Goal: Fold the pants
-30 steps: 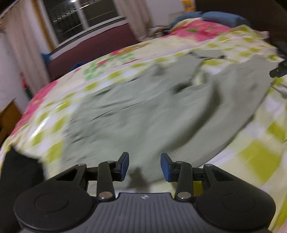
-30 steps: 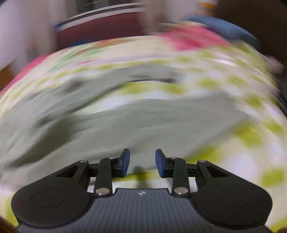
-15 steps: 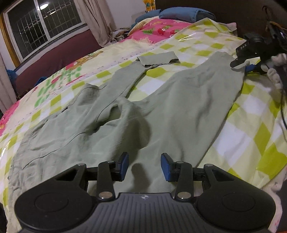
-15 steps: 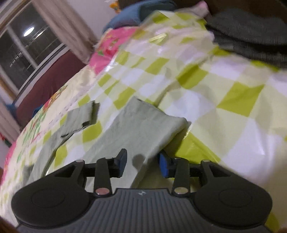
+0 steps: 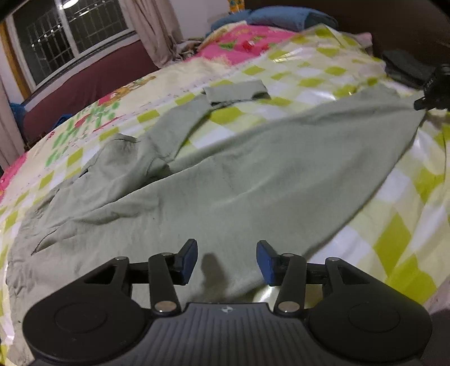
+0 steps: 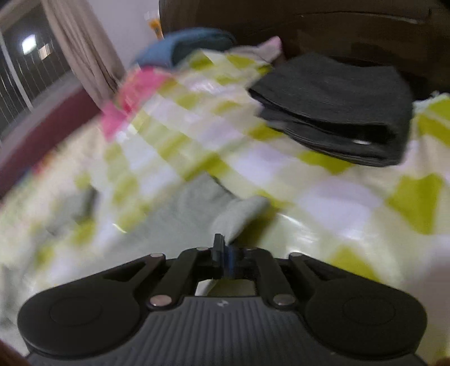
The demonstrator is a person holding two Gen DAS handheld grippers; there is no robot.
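Note:
Pale green pants (image 5: 239, 183) lie spread on a bed with a green-and-white checked sheet (image 5: 393, 225). The far leg ends in a turned-back cuff (image 5: 233, 93). My left gripper (image 5: 226, 259) hovers low over the thigh of the near leg. Its jaws are opening, and the cloth lies beneath them, not between the pads. My right gripper (image 6: 223, 253) is closing, its pads pinching the hem of the near leg (image 6: 239, 214). In the left wrist view the right gripper (image 5: 422, 104) shows at the far right, with the leg's end drawn to its tip.
A folded dark grey garment (image 6: 337, 112) lies on the sheet beyond the hem, near the dark headboard. A blue pillow (image 5: 281, 17) sits at the head of the bed. A maroon ledge (image 5: 84, 87) and a window (image 5: 70, 42) are on the far side.
The right jaws have come together on the near leg's hem. The left jaws stand wider apart. The near leg now stretches toward the right gripper.

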